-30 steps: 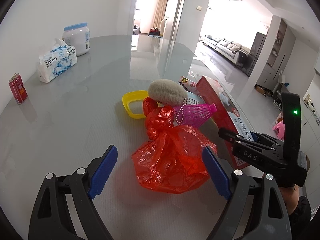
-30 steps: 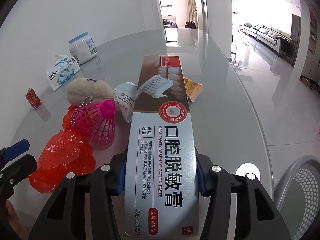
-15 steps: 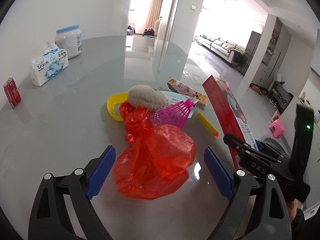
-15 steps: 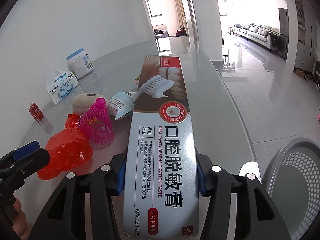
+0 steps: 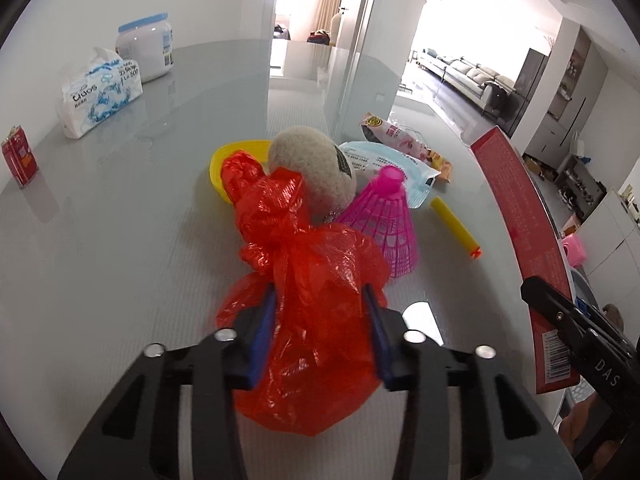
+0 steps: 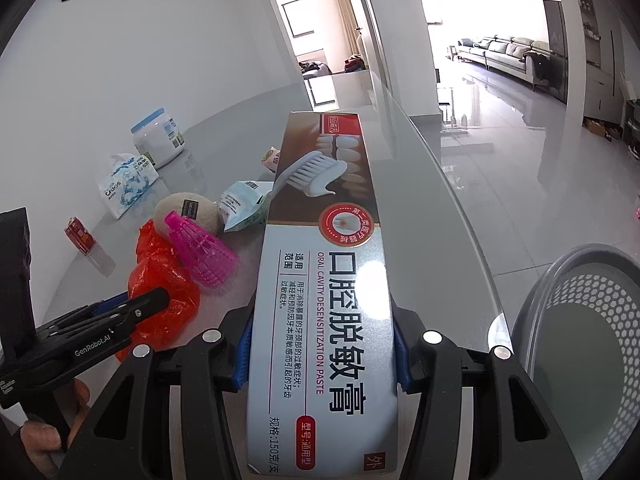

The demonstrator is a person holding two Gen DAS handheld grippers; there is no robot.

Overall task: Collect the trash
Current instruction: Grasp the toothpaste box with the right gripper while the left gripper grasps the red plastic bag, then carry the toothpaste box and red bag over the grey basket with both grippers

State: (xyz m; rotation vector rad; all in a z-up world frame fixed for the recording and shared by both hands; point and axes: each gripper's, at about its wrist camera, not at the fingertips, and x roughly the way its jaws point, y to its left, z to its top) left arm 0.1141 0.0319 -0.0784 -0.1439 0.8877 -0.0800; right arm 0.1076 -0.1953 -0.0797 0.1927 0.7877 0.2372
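Red plastic bag near on the surface, now squeezed between closing left claw, wide a moment ago. Toothpaste box clamped in right claw, by mesh bin at right. Probably ready for lifting, binning.

My left gripper has the plastic bag between its closing jaws on the table. Just ahead of it lie the shuttlecock and plush ball, the bowl behind the bag. Far ahead-left stand the tissue pack and jar. My right gripper holds the toothpaste box; the basket sits to its right, below the table edge.
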